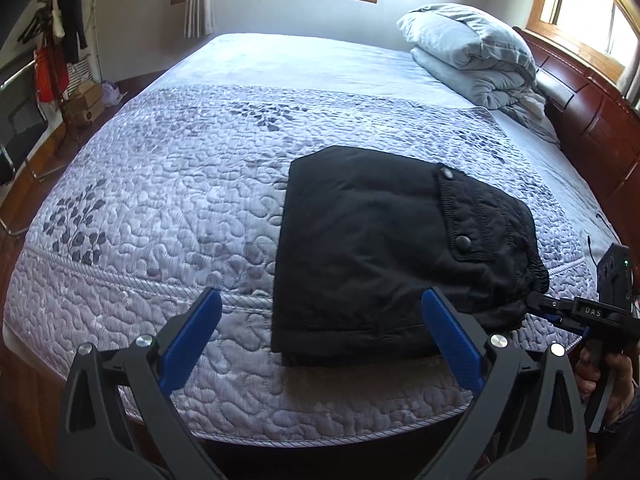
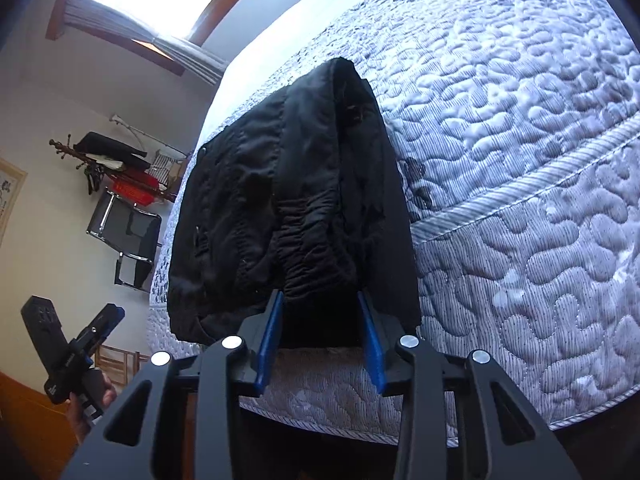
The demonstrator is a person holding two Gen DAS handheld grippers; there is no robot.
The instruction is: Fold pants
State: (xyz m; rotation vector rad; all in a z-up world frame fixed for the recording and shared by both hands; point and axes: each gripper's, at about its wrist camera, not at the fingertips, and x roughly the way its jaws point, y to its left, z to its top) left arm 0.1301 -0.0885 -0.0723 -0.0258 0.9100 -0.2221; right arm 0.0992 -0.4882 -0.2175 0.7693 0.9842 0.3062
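The black pants [image 1: 384,256] lie folded near the bed [image 1: 168,184] edge, right tongs [image 2: 320,300] clamped on their elastic waistband, left tongs [image 1: 320,320] apart and empty above them; a one-sided pull could drag the stack askew or spill its layers

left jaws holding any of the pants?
No: in the left wrist view the left gripper stands open above the quilt, its blue pads clear of the folded black pants.
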